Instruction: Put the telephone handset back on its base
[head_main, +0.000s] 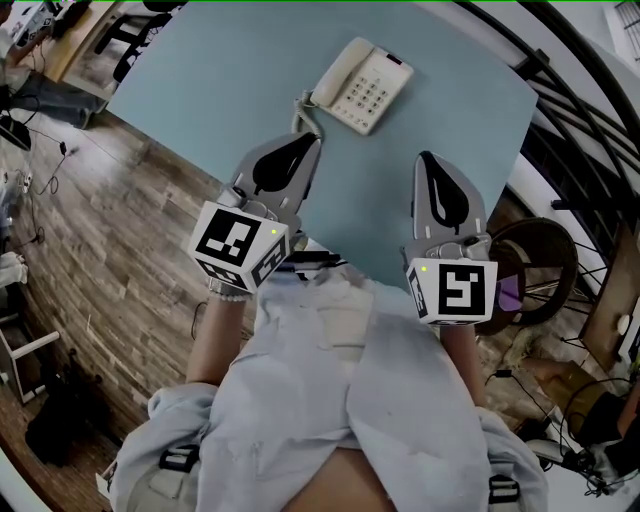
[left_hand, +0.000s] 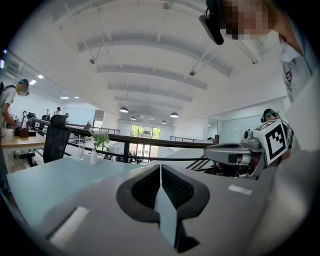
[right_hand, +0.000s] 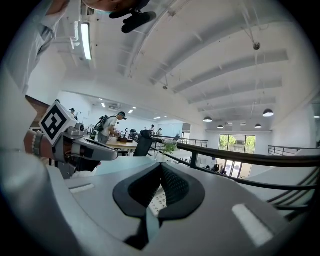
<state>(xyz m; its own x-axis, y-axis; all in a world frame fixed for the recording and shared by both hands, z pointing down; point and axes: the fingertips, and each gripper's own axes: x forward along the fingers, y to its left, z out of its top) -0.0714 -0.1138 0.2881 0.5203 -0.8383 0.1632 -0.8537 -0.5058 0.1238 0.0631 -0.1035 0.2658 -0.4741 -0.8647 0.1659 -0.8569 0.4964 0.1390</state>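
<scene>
A cream telephone (head_main: 362, 85) with a keypad sits at the far side of the pale blue table (head_main: 200, 70). Its handset (head_main: 335, 66) lies along the left side of the base, and a coiled cord (head_main: 302, 106) trails off toward me. My left gripper (head_main: 311, 142) hovers just short of the cord, its jaws shut with nothing between them (left_hand: 160, 166). To the right and nearer than the phone, my right gripper (head_main: 427, 157) has its jaw tips together and holds nothing (right_hand: 161, 165). The keypad (right_hand: 158, 198) shows below its jaws.
A dark railing (head_main: 565, 120) runs along the table's right edge, with a round stool (head_main: 545, 262) beside it. Wooden floor (head_main: 90, 230) lies to the left. A small vase with a plant (left_hand: 95, 149) and a black office chair (left_hand: 54, 142) stand beyond the table.
</scene>
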